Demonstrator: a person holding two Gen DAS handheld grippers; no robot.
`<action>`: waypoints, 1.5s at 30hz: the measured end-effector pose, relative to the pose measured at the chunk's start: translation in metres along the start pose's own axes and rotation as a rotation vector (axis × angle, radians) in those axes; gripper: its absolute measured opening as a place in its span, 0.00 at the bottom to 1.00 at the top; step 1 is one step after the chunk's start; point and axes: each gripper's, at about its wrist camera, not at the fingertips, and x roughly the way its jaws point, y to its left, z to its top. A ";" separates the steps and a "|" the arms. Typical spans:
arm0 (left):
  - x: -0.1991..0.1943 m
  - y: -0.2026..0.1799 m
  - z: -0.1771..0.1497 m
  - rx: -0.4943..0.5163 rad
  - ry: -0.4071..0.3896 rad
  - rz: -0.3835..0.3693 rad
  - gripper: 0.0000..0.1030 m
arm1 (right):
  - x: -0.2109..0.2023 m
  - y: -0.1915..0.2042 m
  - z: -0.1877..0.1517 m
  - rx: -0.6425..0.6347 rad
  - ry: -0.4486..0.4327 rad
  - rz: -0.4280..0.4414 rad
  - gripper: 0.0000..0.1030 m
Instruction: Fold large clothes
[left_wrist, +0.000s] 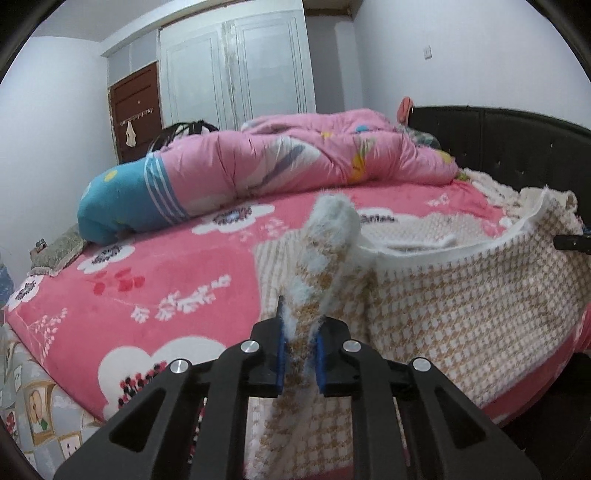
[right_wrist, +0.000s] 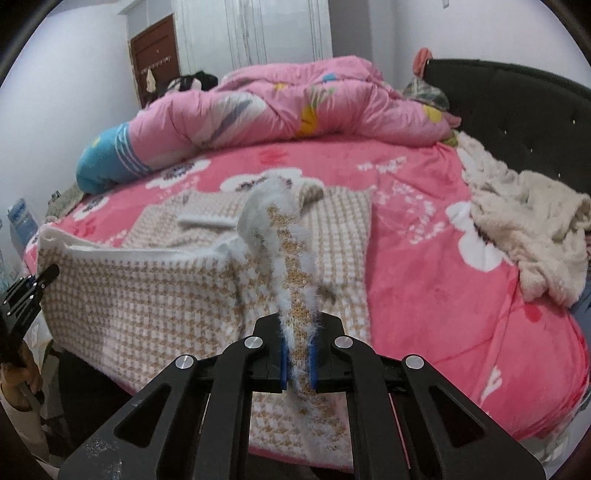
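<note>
The bed (right_wrist: 424, 266), under a pink flowered cover, carries the houndstooth sweater (right_wrist: 147, 295) at its near edge, the body spreading toward the far side and the hem lifted off the mattress. That raised hem runs crosswise, stretched between both hands, so each is equally near. The left gripper (left_wrist: 300, 354) has its fingers pinching one bunched corner; the right gripper (right_wrist: 297, 362) pinches the other. The fold likely goes forward, away from the fingers.
</note>
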 end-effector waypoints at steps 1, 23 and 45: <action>-0.002 0.000 0.004 0.001 -0.009 0.000 0.12 | -0.001 0.001 0.005 -0.007 -0.013 0.000 0.06; 0.295 0.043 0.125 -0.054 0.340 -0.102 0.17 | 0.242 -0.062 0.157 0.067 0.166 0.038 0.15; 0.343 0.102 0.108 -0.595 0.425 -0.253 0.44 | 0.282 -0.141 0.158 0.478 0.251 0.163 0.49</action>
